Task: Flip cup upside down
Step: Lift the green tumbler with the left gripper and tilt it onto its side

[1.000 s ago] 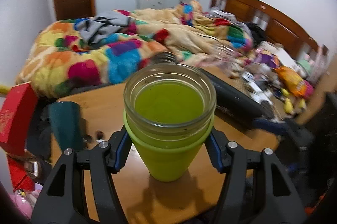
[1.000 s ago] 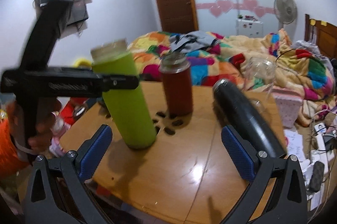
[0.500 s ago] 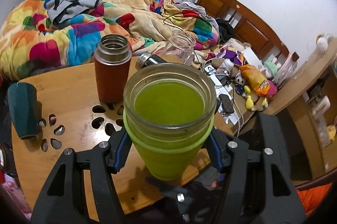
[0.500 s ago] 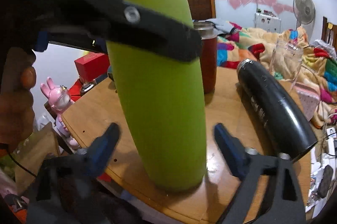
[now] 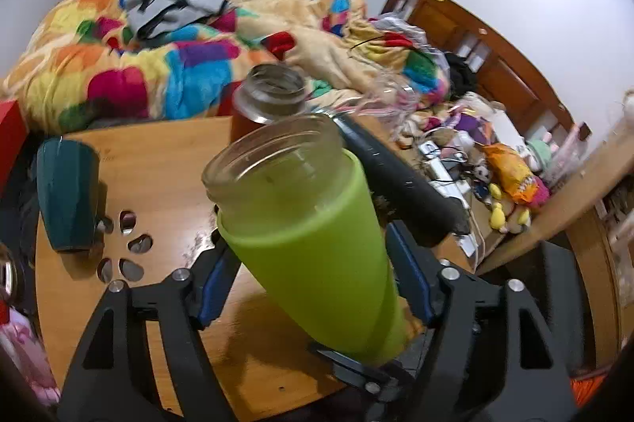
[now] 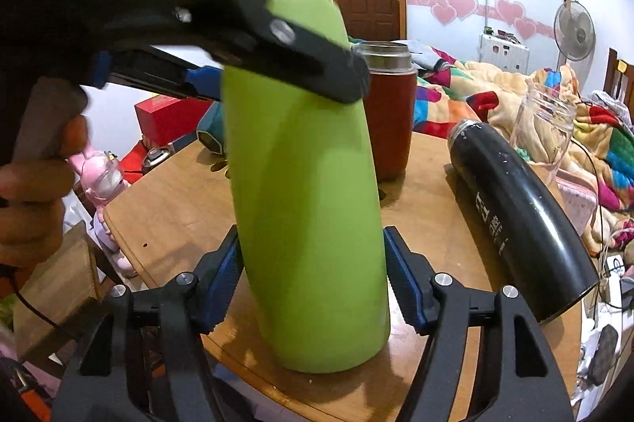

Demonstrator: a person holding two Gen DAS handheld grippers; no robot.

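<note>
Though the black flask's (image 6: 527, 208) print is unreadable, both jaws clamp the green cup (image 6: 309, 184).

brown flask (image 6: 390, 113) and lying black flask (image 6: 523, 220) crowd green cup's (image 6: 305, 184) far side.

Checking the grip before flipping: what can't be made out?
Base of the green cup: left wrist view, covered by the right gripper.
Far pad of the left gripper: right wrist view, behind the cup.
Bottom of the clear jar: right wrist view, behind the black flask.
</note>
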